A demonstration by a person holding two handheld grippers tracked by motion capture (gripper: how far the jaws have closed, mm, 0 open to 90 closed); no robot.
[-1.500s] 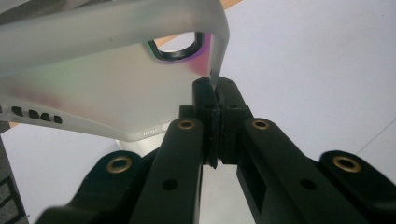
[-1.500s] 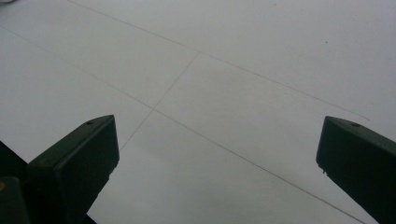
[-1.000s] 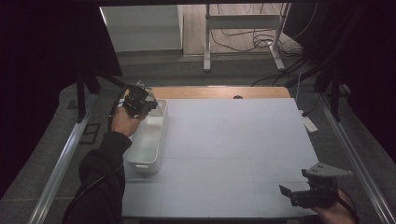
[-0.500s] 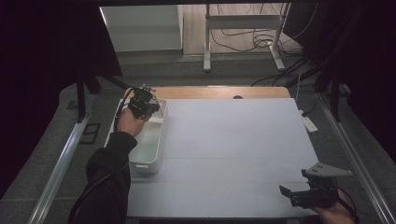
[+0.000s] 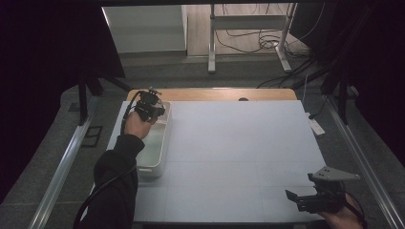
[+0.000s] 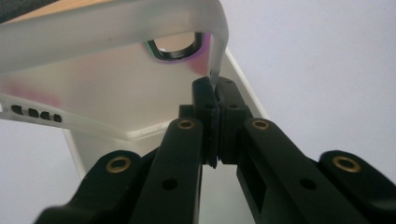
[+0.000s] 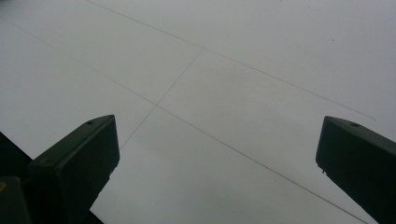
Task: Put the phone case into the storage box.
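Note:
A frosted, see-through phone case (image 6: 107, 88) with a camera hole and a row of speaker slots hangs in front of my left gripper (image 6: 214, 91). The jaws are shut on the case's thin edge. In the high view the left gripper (image 5: 150, 107) sits over the far end of a white plastic bin (image 5: 161, 143) at the table's left side. The bin's white wall (image 6: 245, 88) shows just behind the case. My right gripper (image 5: 305, 200) rests low near the front right corner, and its jaws (image 7: 217, 135) stand wide open over bare tabletop.
The white table surface (image 5: 239, 152) has faint seam lines, with a wooden strip (image 5: 215, 94) along its far edge. Metal rails run down both sides. A stand's legs and cables lie on the floor beyond the table.
The left hand has sunk a little toward the far end of the bin, still holding the case. The right gripper has stayed put.

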